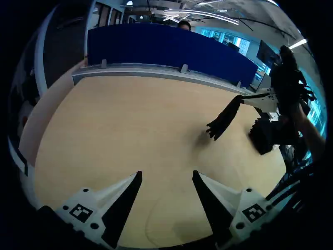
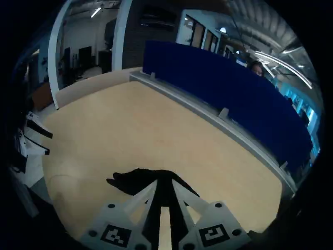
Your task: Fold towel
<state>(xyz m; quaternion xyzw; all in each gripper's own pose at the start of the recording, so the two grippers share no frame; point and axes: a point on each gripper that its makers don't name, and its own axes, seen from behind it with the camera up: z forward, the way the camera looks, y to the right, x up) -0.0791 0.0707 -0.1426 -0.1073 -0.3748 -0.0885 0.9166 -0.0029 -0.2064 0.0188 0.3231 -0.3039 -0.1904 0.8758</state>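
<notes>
**Towel pinched and lifted, no fold made yet**

I have the right gripper closed narrow on the dark towel. In the right gripper view both fingers converge on the cloth, which bunches out ahead of the tips. From the left gripper view I see the towel hanging from those fingers as a limp, crumpled strip over the right part of the wooden table. Its lower end is close to the surface, above its own shadow, and I cannot tell whether it touches. The left gripper stands wide apart, holding nothing, low over the near side of the table and well away from the cloth.

I judge the task to be barely begun. The towel is gathered, not spread, and I see no flat layer or crease anywhere. What is left, as I see it, is laying it out flat on the table, taking a second corner with the free gripper, and bringing one edge over the other.
</notes>
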